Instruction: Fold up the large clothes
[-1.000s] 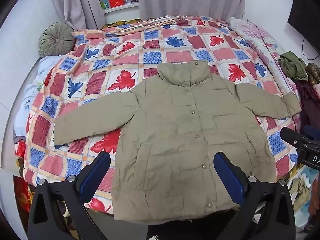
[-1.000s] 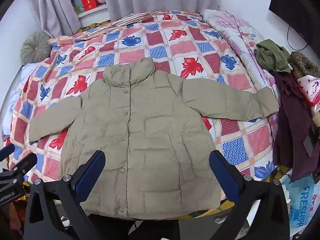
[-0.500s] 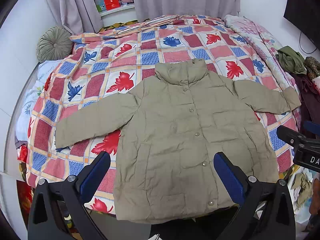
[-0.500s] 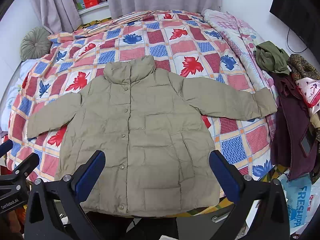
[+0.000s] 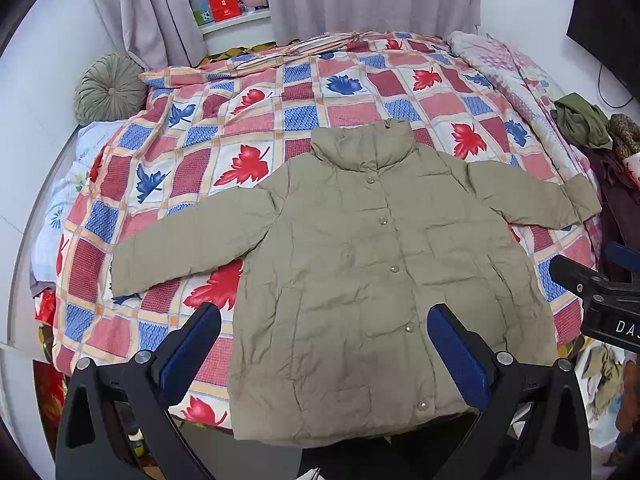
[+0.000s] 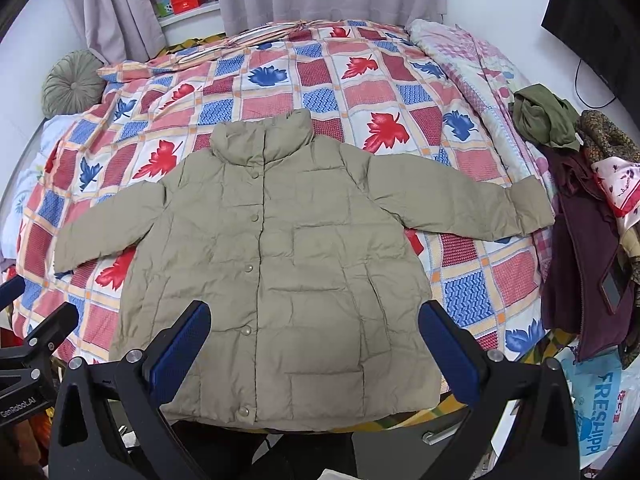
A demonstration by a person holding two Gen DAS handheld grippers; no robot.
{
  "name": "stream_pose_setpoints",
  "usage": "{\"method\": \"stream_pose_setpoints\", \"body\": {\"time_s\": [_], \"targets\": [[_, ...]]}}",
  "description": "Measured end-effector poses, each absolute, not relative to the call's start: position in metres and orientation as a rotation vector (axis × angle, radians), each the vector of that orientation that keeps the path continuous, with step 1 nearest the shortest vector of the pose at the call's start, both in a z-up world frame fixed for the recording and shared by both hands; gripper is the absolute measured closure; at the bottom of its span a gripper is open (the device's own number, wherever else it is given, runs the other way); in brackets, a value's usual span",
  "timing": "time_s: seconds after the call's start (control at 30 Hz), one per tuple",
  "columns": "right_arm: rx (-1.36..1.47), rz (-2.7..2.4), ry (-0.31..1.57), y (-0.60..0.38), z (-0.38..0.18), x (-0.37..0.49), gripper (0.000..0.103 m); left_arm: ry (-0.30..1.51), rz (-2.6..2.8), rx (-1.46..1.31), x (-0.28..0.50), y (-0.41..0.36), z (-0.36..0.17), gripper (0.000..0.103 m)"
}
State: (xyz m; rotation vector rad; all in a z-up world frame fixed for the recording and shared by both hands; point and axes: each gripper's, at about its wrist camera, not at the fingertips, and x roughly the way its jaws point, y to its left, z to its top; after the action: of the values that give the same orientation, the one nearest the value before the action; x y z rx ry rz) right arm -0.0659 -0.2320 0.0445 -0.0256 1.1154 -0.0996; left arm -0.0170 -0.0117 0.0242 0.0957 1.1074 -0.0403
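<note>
An olive-green puffer jacket [image 5: 372, 280] lies flat and buttoned on the bed, collar away from me, both sleeves spread out; it also shows in the right wrist view [image 6: 280, 264]. My left gripper [image 5: 324, 344] is open and empty, held above the jacket's lower hem. My right gripper [image 6: 316, 340] is open and empty, also above the hem. The right gripper's tip shows at the right edge of the left wrist view [image 5: 592, 288]; the left gripper's tip shows at the left edge of the right wrist view [image 6: 36, 340].
The bed carries a leaf-patterned patchwork quilt [image 5: 304, 92]. A round green cushion [image 5: 108, 88] sits at the far left. A pile of clothes [image 6: 584, 216] lies along the right bed edge. A plastic bag [image 6: 596, 408] lies on the floor right.
Both grippers have drawn back and risen slightly, so the jacket sits a little farther and lower in both views. The jacket has not moved.
</note>
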Motion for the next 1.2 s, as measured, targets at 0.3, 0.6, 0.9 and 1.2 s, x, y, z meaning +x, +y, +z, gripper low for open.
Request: {"method": "stream_pose_setpoints", "body": {"time_s": [0.3, 0.6, 0.9, 1.2], "targets": [[-0.026, -0.102, 1.118, -0.2297, 0.0447, -0.0662, 0.000, 1.108, -0.039, 0.097, -0.0176, -0.0120, 0.0252, 0.000], [-0.027, -0.101, 1.118, -0.2307, 0.0438, -0.0648, 0.000, 1.108, -0.039, 0.097, -0.0184, -0.0113, 0.0269, 0.000], [-0.028, -0.103, 1.119, -0.2297, 0.0438, -0.0638, 0.000, 1.108, -0.039, 0.095, -0.0189, -0.0117, 0.0265, 0.000], [-0.030, -0.103, 1.119, -0.2299, 0.0435, -0.0639, 0.000, 1.109, -0.039, 0.096, -0.0188, -0.0120, 0.0266, 0.000]]}}
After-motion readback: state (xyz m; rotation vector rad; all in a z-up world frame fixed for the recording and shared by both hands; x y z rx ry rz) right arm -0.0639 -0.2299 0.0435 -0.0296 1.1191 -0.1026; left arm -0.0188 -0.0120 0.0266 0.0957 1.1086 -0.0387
